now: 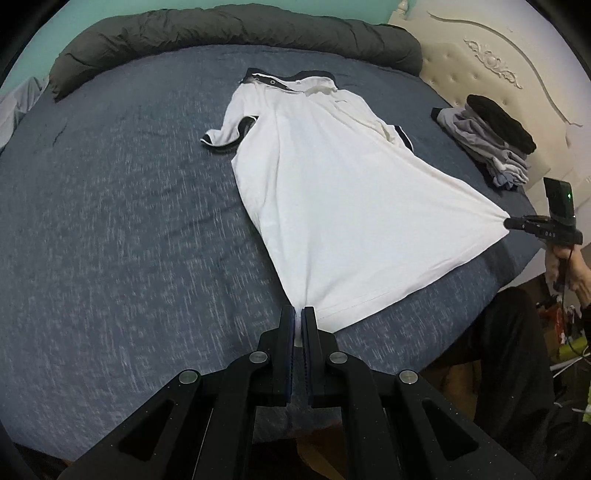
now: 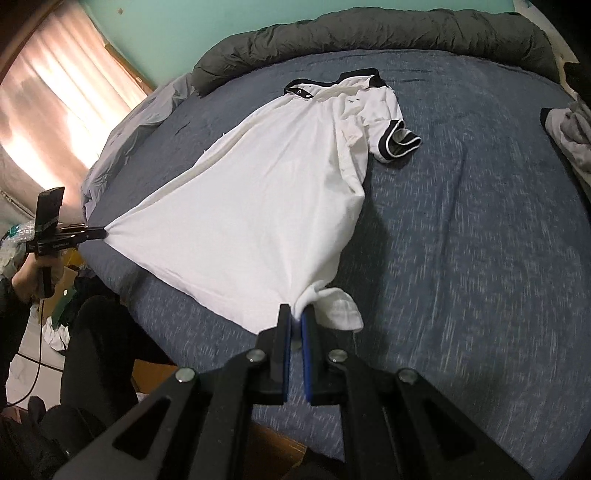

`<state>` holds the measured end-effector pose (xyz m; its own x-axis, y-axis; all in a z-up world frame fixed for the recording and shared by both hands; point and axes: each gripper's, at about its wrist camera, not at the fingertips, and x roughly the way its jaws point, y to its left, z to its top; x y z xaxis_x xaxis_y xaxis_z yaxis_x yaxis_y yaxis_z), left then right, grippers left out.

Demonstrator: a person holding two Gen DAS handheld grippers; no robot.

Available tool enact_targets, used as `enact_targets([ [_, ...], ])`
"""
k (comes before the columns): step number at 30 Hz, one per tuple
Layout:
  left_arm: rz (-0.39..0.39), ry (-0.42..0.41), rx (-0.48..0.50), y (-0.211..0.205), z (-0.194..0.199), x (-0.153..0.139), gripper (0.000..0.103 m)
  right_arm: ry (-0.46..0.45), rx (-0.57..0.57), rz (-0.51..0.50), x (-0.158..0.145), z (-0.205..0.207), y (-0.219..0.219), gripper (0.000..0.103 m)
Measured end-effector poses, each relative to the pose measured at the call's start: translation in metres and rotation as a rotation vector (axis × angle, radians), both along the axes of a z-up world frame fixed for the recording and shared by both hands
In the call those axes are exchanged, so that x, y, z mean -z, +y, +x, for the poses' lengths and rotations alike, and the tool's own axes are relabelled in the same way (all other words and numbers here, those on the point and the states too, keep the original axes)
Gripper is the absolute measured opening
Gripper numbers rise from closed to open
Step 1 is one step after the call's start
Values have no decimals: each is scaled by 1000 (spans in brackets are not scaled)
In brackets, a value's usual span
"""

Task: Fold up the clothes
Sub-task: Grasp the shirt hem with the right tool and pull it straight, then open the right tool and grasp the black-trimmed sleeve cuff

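A white short-sleeved polo shirt with dark trim lies on the blue heathered bedsheet, collar toward the rolled dark-grey quilt behind, with a stack of folded grey and black clothes to its right.

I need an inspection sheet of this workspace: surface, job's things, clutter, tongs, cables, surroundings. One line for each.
Surface: bed with blue cover, rolled grey duvet along the far edge.
Job's things: white polo shirt spread out, collar far, hem near and stretched between both tongs.
Clutter: pile of clothes at the bed's right side.
Tongs: left tongs shut on one hem corner; right tongs shut on the other.
Cables: a black cable hangs below the left hand.
Surroundings: white headboard, green wall, curtain, items on the floor, too blurred to name.
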<state>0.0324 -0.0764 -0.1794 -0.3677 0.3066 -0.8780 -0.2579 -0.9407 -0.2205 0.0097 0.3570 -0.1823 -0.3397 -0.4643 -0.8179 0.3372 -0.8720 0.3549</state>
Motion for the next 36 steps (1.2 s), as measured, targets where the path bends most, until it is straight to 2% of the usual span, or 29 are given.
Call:
enact_targets([
  [9, 32, 22, -3, 0, 21, -12, 4, 1, 20, -11, -7, 29, 18, 3],
  [17, 14, -52, -52, -4, 11, 21, 4, -39, 64, -8, 16, 22, 27, 3],
  [22, -3, -99, -75, -3, 6, 34, 11, -33, 92, 15, 10, 10, 31, 3],
  [26, 11, -117, -113, -14, -2, 35, 24, -34, 124, 18, 10, -8, 37, 3],
  [28, 17, -101, -138, -20, -7, 30, 27, -32, 140, 21, 10, -18, 38, 4],
  [29, 16, -88, -145, -23, -12, 27, 30, -32, 152, 18, 10, -25, 39, 6],
  [31, 44, -65, -171, -30, -27, 24, 37, -41, 186, 4, 11, -41, 41, 19],
  [32, 73, -59, -189, -35, -36, 23, 38, -45, 203, -3, 12, -49, 42, 35],
  [33, 90, -53, -205, -37, -46, 23, 38, -46, 220, -13, 12, -59, 44, 39],
  [36, 113, -26, -235, -42, -76, 23, 38, -42, 258, -39, 10, -87, 47, 39],
])
